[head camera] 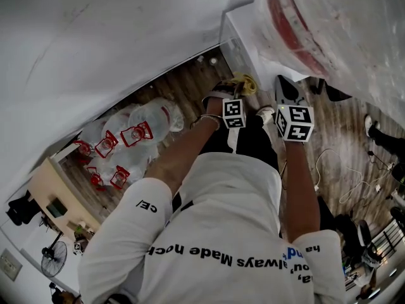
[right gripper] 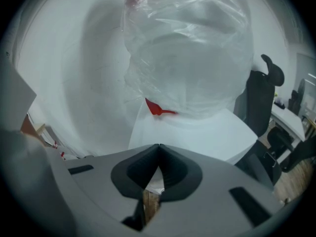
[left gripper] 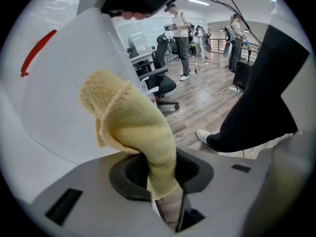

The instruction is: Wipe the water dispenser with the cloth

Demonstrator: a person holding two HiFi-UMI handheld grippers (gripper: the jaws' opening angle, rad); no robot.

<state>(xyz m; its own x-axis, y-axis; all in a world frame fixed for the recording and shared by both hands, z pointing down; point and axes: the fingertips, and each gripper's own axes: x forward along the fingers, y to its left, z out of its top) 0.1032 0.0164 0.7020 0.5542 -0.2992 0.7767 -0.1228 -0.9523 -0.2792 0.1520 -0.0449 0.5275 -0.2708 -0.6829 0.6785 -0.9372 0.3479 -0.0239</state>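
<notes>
The white water dispenser [head camera: 243,33] stands against the wall with a plastic-wrapped water bottle [head camera: 335,24] on top. My left gripper [left gripper: 157,174] is shut on a yellow cloth [left gripper: 131,127], which bunches up beside the dispenser's white side panel [left gripper: 69,98]. In the head view the cloth [head camera: 243,82] shows low beside the dispenser, just ahead of the left gripper [head camera: 233,103]. My right gripper [right gripper: 158,157] is shut with nothing between its jaws and points up at the dispenser [right gripper: 197,132] and its bottle [right gripper: 190,53]. In the head view the right gripper [head camera: 288,103] hangs next to the left one.
Several empty water bottles with red caps [head camera: 130,138] lie on the wood floor at the left. Office chairs [left gripper: 163,78] and standing people [left gripper: 180,31] are behind. A black chair [right gripper: 261,102] stands right of the dispenser. Cables [head camera: 354,176] trail on the floor.
</notes>
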